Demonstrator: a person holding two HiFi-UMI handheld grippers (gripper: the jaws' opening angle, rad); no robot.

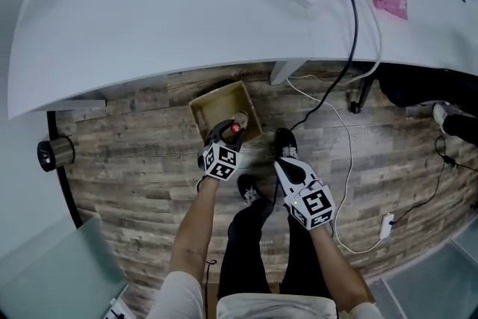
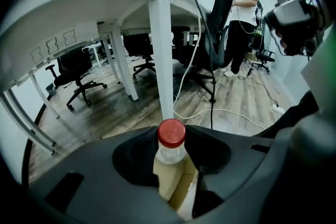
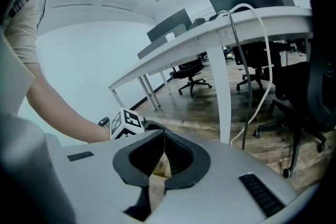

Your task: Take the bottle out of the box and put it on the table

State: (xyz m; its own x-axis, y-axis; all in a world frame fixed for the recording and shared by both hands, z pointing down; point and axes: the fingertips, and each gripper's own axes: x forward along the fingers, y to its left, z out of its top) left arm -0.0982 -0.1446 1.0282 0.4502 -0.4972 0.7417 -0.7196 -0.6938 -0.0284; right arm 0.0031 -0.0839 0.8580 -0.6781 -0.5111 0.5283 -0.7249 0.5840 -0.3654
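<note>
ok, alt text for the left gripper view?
A clear bottle with a red cap is gripped by its neck between the left gripper's dark jaws, above a cardboard box. Behind it are a white table leg, a wood floor, black office chairs and trailing cables; a person stands far right.

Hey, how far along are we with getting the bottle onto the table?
Done: the left gripper is shut on the bottle below its red cap. In hand: the bottle hangs over the box on the floor. Left: setting it on the table. The right gripper is shut and empty.
</note>
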